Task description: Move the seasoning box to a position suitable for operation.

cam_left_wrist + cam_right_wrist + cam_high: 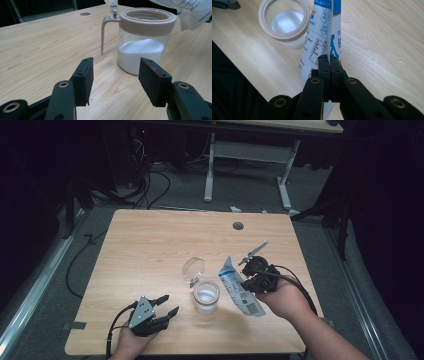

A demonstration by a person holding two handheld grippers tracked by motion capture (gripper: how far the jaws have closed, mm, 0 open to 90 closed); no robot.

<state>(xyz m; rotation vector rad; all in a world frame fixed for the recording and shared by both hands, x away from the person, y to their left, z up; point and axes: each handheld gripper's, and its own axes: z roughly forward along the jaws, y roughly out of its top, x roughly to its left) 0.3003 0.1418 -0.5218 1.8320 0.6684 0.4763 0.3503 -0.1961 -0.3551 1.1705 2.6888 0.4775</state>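
Daylight-pale wood of the desk spreads under the high view, with a round cable hole near its far edge. Close to the middle stands a glass jar holding white powder, its clear hinged lid thrown open and tilted up behind it. At the near left corner the left claw hangs just over the desk, its jaws apart with nothing between them, pointing toward the jar but well short of it. On the right, the right claw is clenched on a white and blue pouch, which hangs slanted just beside the jar on its right, its upper end near the jar's rim height. A black cable loops from that claw over the person's hand.

From the left gripper view, the two black pads stand wide apart over bare wood. The jar sits beyond them, slightly right, with a beige ring around its mouth and powder filling its lower part. A beige wire clasp hangs down its left side. The pouch shows at the top right corner, above and right of the jar's rim.

From the right gripper view, the jaws are pressed together on the edge of the pouch, which runs up from them. Its top end lies beside the open jar, seen from above, with powder at the bottom.
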